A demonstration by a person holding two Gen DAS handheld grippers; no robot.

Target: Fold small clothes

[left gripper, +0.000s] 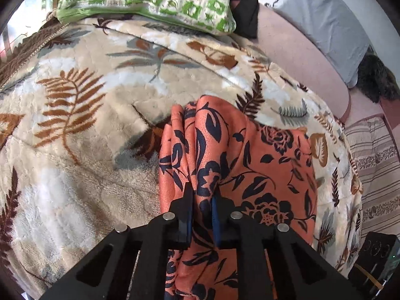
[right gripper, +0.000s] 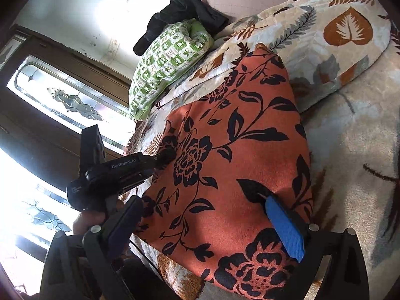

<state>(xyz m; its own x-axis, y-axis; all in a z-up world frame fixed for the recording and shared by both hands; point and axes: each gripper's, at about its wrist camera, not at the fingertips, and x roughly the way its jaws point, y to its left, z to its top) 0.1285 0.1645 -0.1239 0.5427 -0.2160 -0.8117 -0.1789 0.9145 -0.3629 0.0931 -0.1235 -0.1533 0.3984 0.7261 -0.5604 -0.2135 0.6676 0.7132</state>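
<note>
An orange cloth with a dark floral print [left gripper: 250, 165] lies on a leaf-patterned blanket [left gripper: 82, 115]. My left gripper [left gripper: 202, 195] is shut on a bunched fold of the cloth at its near left edge. In the right wrist view the cloth [right gripper: 240, 165] lies folded and mostly flat. My right gripper [right gripper: 202, 202] is open wide above it, with the blue-padded finger [right gripper: 282, 222] resting on the cloth's right part and the other finger [right gripper: 125, 220] off its left edge. The left gripper [right gripper: 165, 156] shows there at the cloth's left edge.
A green-and-white pillow [left gripper: 150, 2] lies at the far end of the blanket, with a dark garment [right gripper: 185, 15] on it. A pink sofa surface [left gripper: 295, 57] with a grey cushion [left gripper: 325, 22] lies to the right. A patterned glass door [right gripper: 65, 100] stands at left.
</note>
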